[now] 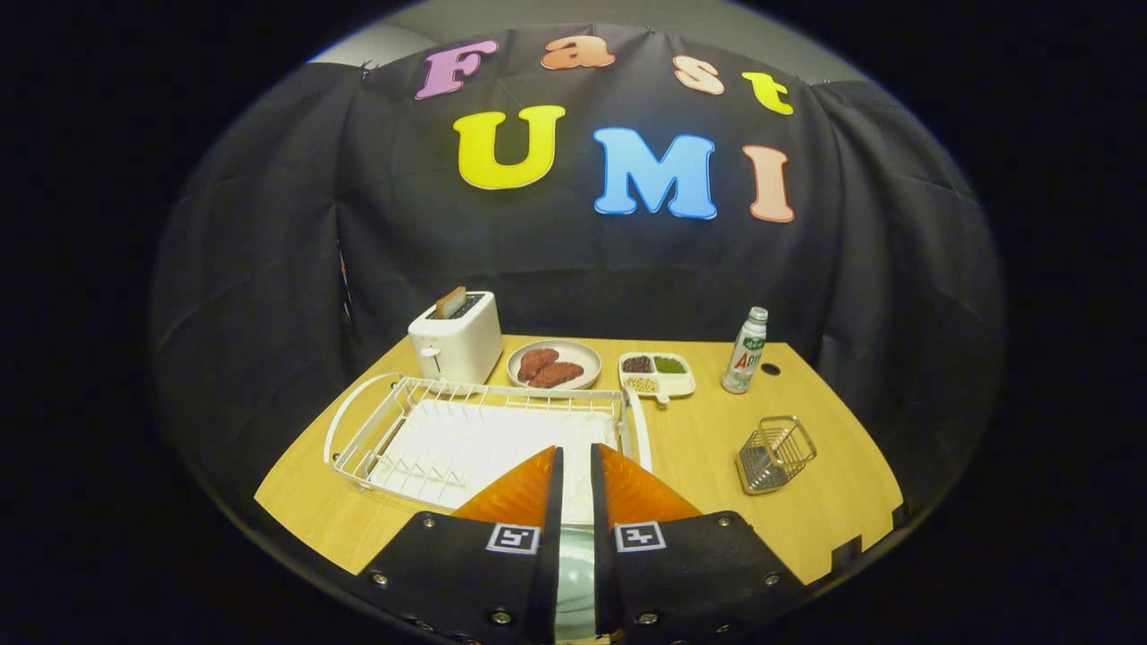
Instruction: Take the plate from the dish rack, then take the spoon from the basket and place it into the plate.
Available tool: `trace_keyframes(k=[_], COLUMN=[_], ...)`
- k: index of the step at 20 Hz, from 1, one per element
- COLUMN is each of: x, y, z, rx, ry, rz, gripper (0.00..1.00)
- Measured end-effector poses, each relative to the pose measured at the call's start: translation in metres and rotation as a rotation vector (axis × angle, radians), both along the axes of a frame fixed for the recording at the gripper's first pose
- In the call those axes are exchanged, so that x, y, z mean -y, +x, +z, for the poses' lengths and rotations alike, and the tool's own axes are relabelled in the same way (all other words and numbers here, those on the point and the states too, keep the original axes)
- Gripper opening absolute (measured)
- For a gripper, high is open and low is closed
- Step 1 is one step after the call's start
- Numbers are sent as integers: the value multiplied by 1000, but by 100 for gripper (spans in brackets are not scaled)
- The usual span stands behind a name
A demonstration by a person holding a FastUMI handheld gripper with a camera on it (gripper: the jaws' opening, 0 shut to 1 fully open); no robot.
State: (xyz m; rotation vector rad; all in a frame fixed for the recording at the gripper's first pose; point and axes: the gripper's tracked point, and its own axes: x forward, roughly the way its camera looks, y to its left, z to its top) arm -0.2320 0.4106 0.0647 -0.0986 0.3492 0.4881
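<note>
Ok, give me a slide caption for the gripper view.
Gripper, fingers nearly together with something pale between them, over the rack; toaster, meat dish, bottle and basket beyond.

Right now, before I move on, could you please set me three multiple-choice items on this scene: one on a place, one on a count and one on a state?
1. Where does the bottle stand?
A between the fingers
B beyond the wire basket, right of the divided tray
C lying flat

2. How many meat pieces lie on the round plate?
A one
B two
C four

3. How is the toaster?
A slot empty
B a slice sticking up
C tipped over

Key: B, it stands upright behind the basket; B, two pieces side by side; B, the slice rises from the slot.

The gripper has its fingers close together over the dish rack.
</note>
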Motion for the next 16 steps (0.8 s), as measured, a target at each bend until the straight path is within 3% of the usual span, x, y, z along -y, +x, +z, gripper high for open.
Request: trace_keyframes(k=[8, 16], x=[29, 62], y=[38, 58], z=[144, 173], rx=[294, 361], ry=[115, 102], rz=[-75, -150], gripper=[16, 16])
